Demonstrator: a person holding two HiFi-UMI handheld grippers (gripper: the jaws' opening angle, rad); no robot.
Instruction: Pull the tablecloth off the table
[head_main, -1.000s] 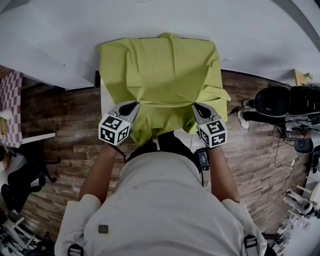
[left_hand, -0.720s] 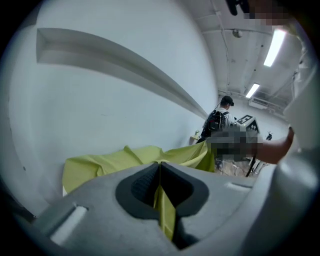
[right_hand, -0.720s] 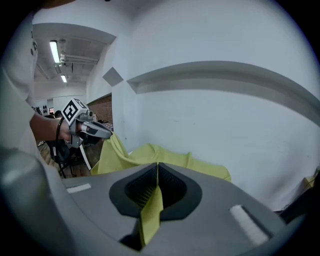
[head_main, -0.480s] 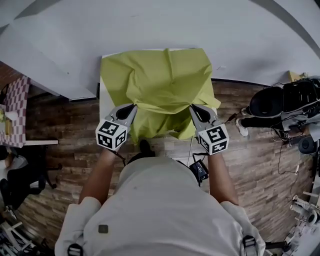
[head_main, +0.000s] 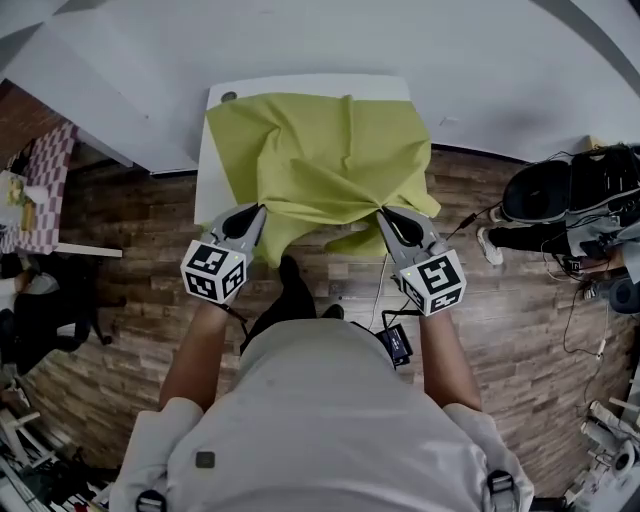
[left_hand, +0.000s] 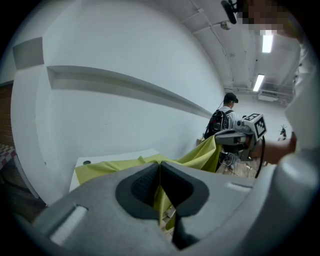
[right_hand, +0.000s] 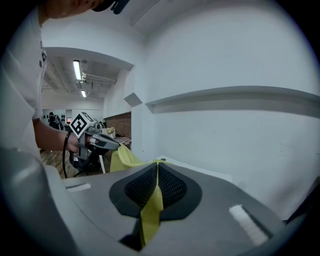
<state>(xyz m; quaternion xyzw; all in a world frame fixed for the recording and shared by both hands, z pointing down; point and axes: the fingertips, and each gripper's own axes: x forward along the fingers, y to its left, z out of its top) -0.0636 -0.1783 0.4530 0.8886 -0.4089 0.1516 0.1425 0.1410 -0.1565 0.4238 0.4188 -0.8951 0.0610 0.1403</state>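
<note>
Nearest, the left claw (head_main: 262, 208) and the right claw (head_main: 384, 213) are each clamped shut on a near corner of the one yellow-green tablecloth (head_main: 320, 150). Between the two claws, the hem sags past the counter's front edge over open wooden floor (head_main: 140, 270). Farther on, the cloth lies crumpled across the single white counter (head_main: 300, 87), whose left and far edges show bare below the white wall (head_main: 300, 40).

Head view steeply down, gripper views along jaws, sharing tablecloth (head_main: 320, 150)
</note>
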